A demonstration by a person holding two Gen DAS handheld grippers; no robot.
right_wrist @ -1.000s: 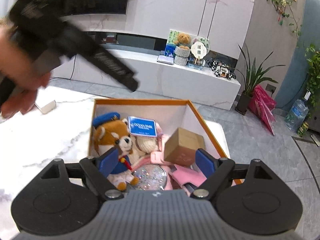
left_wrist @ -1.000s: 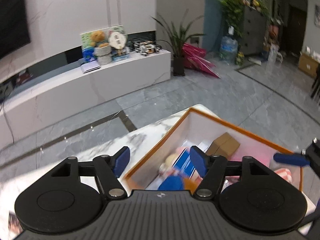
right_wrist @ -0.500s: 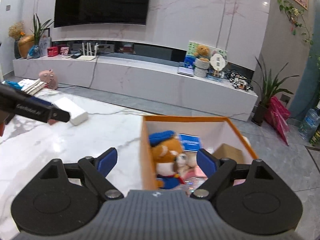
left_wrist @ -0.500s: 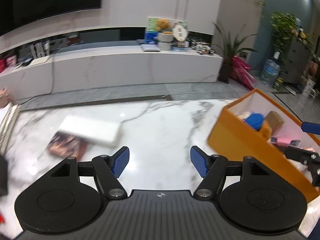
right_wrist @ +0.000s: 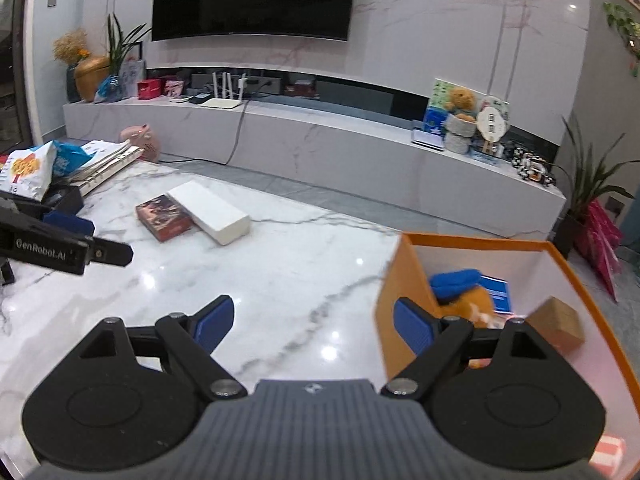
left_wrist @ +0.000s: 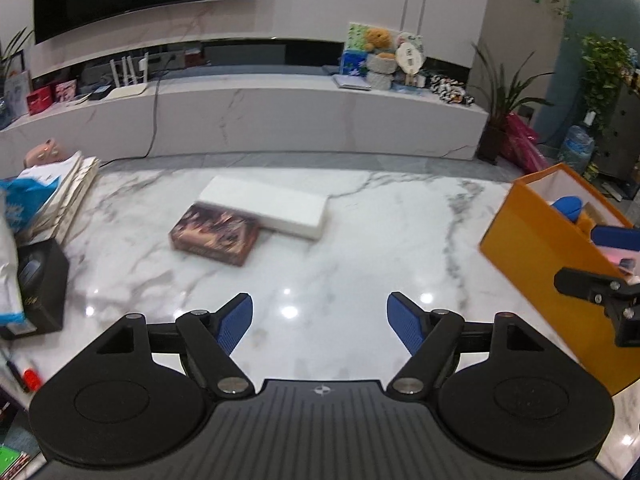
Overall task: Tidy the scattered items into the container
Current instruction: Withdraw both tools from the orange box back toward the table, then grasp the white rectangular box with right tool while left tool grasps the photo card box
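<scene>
An orange box [left_wrist: 532,256] [right_wrist: 404,280] stands at the right of the marble table and holds a teddy bear with a blue cap [right_wrist: 460,284], a brown carton [right_wrist: 558,328] and other items. A white box [left_wrist: 264,210] [right_wrist: 210,212] and a dark picture box [left_wrist: 216,234] [right_wrist: 164,216] lie side by side, touching, on the far table. My left gripper [left_wrist: 320,320] is open and empty, facing them from the near side. My right gripper [right_wrist: 312,324] is open and empty, with its right finger at the orange box's left wall.
A stack of papers [left_wrist: 68,196], a snack bag [right_wrist: 28,168] and a black box [left_wrist: 40,280] crowd the table's left edge. A red marker [left_wrist: 30,376] lies at the near left. A long white TV bench [left_wrist: 280,116] stands beyond the table.
My left gripper has swung left from over the orange box to face the white and dark boxes. My right gripper has also turned left, away from the box's inside.
</scene>
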